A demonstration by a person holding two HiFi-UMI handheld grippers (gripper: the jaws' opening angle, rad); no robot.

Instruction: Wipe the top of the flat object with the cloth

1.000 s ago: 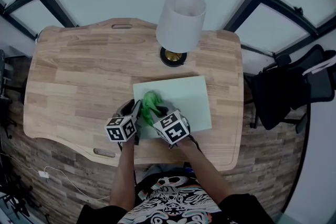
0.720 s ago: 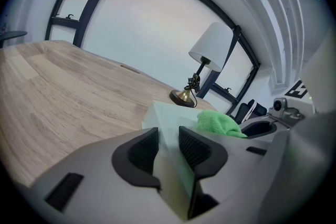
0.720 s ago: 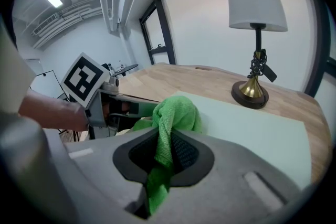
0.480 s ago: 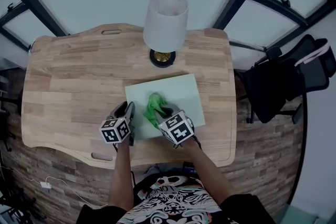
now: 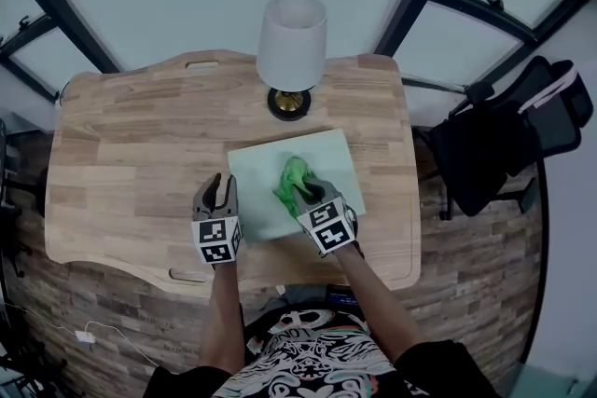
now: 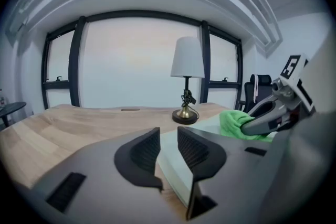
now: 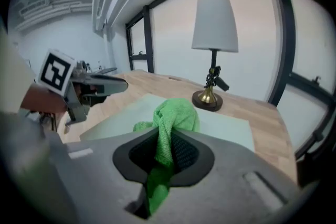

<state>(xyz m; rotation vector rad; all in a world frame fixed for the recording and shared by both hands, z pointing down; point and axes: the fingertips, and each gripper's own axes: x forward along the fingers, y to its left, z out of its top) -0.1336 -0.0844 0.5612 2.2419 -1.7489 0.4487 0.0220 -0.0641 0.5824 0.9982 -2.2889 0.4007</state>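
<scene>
Lamp on worktop; before it the flat board bears the green cloth, clenched in right claw. Left claw released, just narrowing, empty. Only right gripper view shows cloth between jaws.

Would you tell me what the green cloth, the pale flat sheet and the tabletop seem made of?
Green cloth: matte, fuzzy nap, probably microfibre. Pale green flat sheet: smooth, matte, thin edge; perhaps plastic or card. Tabletop: light wood or veneer, visible grain.

Light: even daylight through windows behind the lamp.
Edges: my two gripper views bulge, corners black.
Head view: dim, bluish.
</scene>
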